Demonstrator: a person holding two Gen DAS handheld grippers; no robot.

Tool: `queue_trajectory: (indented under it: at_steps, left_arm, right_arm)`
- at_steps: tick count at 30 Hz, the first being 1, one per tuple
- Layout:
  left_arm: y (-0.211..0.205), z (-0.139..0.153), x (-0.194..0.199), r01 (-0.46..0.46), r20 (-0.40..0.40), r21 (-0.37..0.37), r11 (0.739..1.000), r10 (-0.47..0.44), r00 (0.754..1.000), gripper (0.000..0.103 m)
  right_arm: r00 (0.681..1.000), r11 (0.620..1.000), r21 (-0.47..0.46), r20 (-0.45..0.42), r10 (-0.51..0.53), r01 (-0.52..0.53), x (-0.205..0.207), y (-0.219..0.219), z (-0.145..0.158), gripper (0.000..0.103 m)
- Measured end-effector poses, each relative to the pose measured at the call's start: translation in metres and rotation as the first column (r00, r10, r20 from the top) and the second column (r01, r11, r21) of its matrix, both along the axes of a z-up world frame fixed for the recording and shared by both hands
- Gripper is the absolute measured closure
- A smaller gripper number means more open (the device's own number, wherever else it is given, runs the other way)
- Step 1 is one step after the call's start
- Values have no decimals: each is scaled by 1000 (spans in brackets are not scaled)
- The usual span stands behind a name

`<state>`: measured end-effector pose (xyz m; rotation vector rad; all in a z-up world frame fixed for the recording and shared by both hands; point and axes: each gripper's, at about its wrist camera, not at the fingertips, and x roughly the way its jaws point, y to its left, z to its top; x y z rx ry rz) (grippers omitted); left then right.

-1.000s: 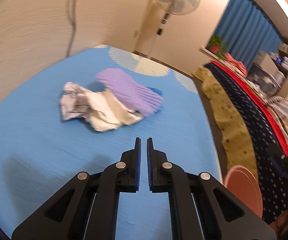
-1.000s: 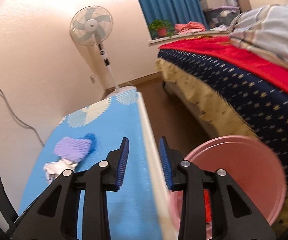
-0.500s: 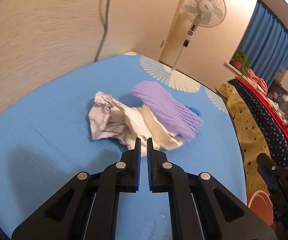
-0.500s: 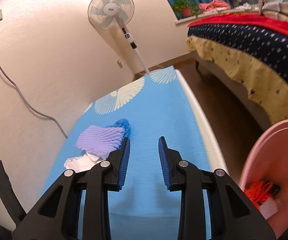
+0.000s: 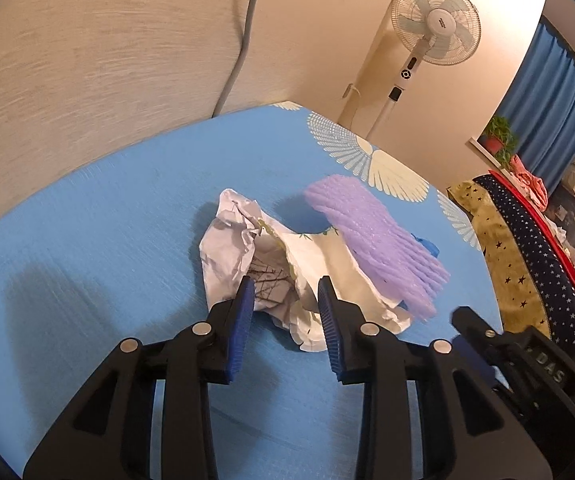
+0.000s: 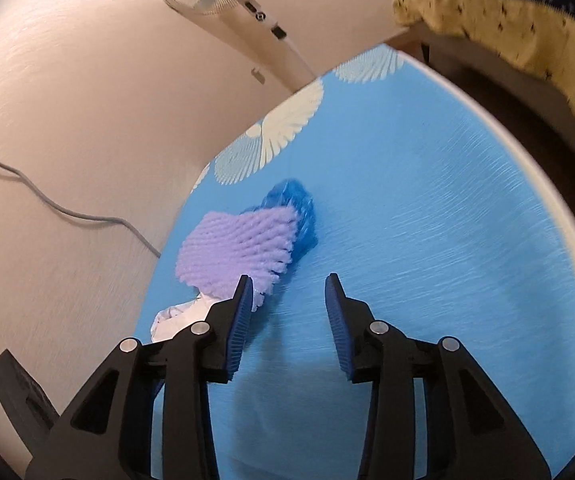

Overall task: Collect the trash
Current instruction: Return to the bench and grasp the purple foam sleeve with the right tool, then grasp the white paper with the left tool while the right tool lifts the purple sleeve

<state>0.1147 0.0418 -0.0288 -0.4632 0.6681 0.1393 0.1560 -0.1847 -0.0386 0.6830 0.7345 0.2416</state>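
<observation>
A crumpled white paper (image 5: 247, 248) lies on the blue table (image 5: 107, 240), with a purple foam net (image 5: 375, 240) resting over its right side and a blue wrapper (image 5: 427, 246) behind that. My left gripper (image 5: 285, 294) is open, its tips on either side of the paper's near edge. In the right wrist view the purple net (image 6: 235, 252) and blue wrapper (image 6: 293, 212) lie ahead and left. My right gripper (image 6: 287, 292) is open and empty, its left finger (image 6: 243, 300) beside the net's near edge. The paper (image 6: 179, 316) shows partly behind that finger.
A wall with a grey cable (image 5: 243, 40) runs along the table's left side. A standing fan (image 5: 431, 24) is beyond the far end. A bed with a starred cover (image 5: 527, 240) is across a strip of floor to the right. The right gripper's body (image 5: 527, 360) is at the left view's lower right.
My left gripper moved forward to the crumpled paper and opened. My right gripper swung left from the pink bin over the table toward the purple net and opened wider.
</observation>
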Motion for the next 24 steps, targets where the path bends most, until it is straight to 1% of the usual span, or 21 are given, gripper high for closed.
queue_trajectory:
  at_steps: [5, 8, 9, 10, 11, 12, 13, 15, 18, 21, 24]
  left_arm:
    - [-2, 0, 4, 14, -1, 1, 1000, -14, 1000, 71]
    - [-3, -1, 6, 30, -3, 1, 1000, -30, 1000, 71]
    - [-3, -1, 7, 36, -5, 1, 999, -36, 999, 75]
    - [-4, -2, 8, 43, -8, 1, 999, -43, 999, 77]
    - [-5, -2, 8, 49, -9, 1, 999, -49, 999, 81]
    - [-5, -2, 9, 53, -10, 1, 999, -53, 999, 89]
    - [-6, -2, 9, 55, -12, -1, 998, -55, 998, 93]
    - [-6, -3, 9, 57, -15, -6, 998, -57, 998, 97]
    - [-6, 1, 7, 59, -11, -23, 998, -60, 998, 98]
    - [-8, 12, 2, 70, 16, -25, 997, -70, 997, 98]
    - [-10, 26, -4, 87, 41, -39, 995, -86, 995, 99]
  right_arm:
    - [999, 997, 70, -21, 26, -25, 17, 5, -8, 61]
    - [999, 996, 79, -38, 39, -36, 24, 8, -12, 61]
    - [998, 996, 80, -42, 40, -37, 24, 9, -12, 62]
    - [998, 996, 79, -40, 43, -40, 24, 10, -11, 65]
    - [998, 996, 76, -35, 52, -49, 25, 12, -10, 72]
    - [998, 996, 70, -33, 58, -56, 25, 12, -10, 82]
    - [998, 996, 61, -25, 64, -62, 25, 14, -9, 87]
    - [998, 997, 44, -10, 68, -67, 22, 16, -6, 98]
    - [998, 998, 12, 20, 65, -65, 14, 15, 2, 100]
    - [997, 999, 13, 53, 48, -48, 4, 9, 15, 101]
    - [994, 999, -1, 104, 32, -32, -11, 4, 37, 101]
